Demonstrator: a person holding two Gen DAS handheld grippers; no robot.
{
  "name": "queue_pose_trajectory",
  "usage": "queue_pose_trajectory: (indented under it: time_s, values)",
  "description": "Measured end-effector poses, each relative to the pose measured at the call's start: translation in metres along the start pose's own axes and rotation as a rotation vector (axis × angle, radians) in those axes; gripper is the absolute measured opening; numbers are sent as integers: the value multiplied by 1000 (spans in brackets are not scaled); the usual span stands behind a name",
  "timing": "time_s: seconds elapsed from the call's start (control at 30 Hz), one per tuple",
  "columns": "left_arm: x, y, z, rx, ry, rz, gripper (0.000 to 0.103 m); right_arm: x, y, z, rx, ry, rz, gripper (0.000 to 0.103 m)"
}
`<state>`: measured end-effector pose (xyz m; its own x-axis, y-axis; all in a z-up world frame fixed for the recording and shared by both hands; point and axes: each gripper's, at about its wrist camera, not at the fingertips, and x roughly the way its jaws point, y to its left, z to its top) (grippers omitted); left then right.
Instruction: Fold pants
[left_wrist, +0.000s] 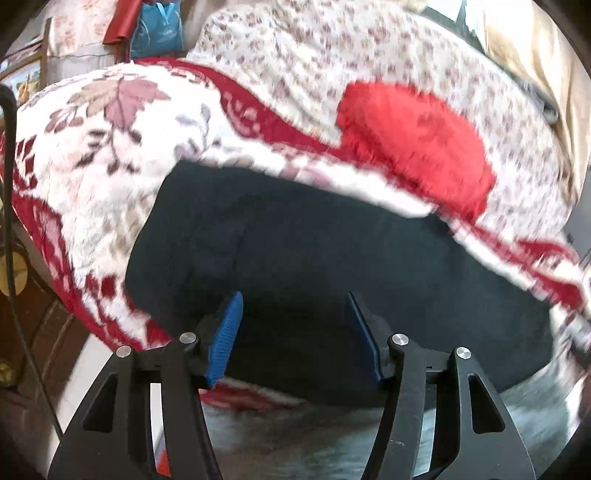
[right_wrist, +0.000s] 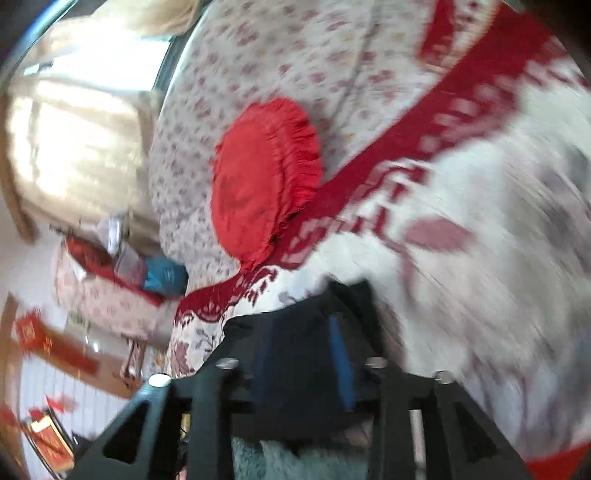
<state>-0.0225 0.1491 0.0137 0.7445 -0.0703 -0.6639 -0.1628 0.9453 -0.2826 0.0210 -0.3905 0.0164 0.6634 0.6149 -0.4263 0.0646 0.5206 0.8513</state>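
Observation:
Dark navy pants (left_wrist: 314, 266) lie folded on a white and red floral blanket (left_wrist: 85, 177) on a bed. My left gripper (left_wrist: 293, 332) hangs just over the near edge of the pants, its blue pads (left_wrist: 225, 343) wide apart with nothing between them. In the blurred right wrist view, my right gripper (right_wrist: 306, 354) has dark pants fabric (right_wrist: 303, 325) bunched between and over its blue pads (right_wrist: 341, 365), and it looks shut on that fabric.
A round red ruffled cushion (left_wrist: 413, 147) lies on the small-flower bedspread (left_wrist: 332, 55) behind the pants; it also shows in the right wrist view (right_wrist: 258, 181). A blue bag (left_wrist: 159, 29) sits at the far left. A bright window (right_wrist: 66, 140) is at the left.

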Motion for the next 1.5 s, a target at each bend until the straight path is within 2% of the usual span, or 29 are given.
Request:
queue_pose_trajectory:
  time_s: [0.13, 0.2, 0.27, 0.33, 0.4, 0.53, 0.7, 0.8, 0.9, 1.07, 1.27, 1.4, 1.5]
  values:
    - [0, -22, 7, -114, 72, -176, 57, 0, -40, -26, 166, 24, 47, 36]
    - [5, -34, -1, -119, 95, -204, 57, 0, -52, -34, 225, 24, 80, 36]
    - [13, -51, -19, -59, 124, -196, 57, -1, -59, -36, 255, 3, 98, 36]
    - [24, -62, -27, -18, 203, -198, 57, -10, -64, -37, 286, -8, 116, 36]
    - [24, -64, -24, -6, 198, -214, 57, -16, -61, -39, 298, -14, 119, 36]
    - [31, -54, -24, -68, 225, -232, 57, -32, -62, -46, 307, -32, 139, 37]
    - [31, -53, -23, -79, 227, -244, 57, -11, -73, -52, 345, 24, 206, 38]
    - [32, -52, -23, -81, 229, -247, 57, 2, -74, -50, 318, 46, 205, 38]
    - [32, -52, -23, -82, 231, -247, 57, 4, -80, -45, 339, 47, 232, 38]
    - [33, -51, -23, -83, 234, -249, 57, -2, -88, -41, 381, -21, 265, 38]
    - [34, -50, -23, -92, 237, -256, 57, 0, -89, -44, 375, -1, 300, 38]
    - [34, -50, -24, -92, 237, -257, 57, 2, -87, -43, 362, 10, 265, 35]
    - [34, -50, -23, -96, 234, -259, 57, 4, -79, -39, 326, 32, 206, 31]
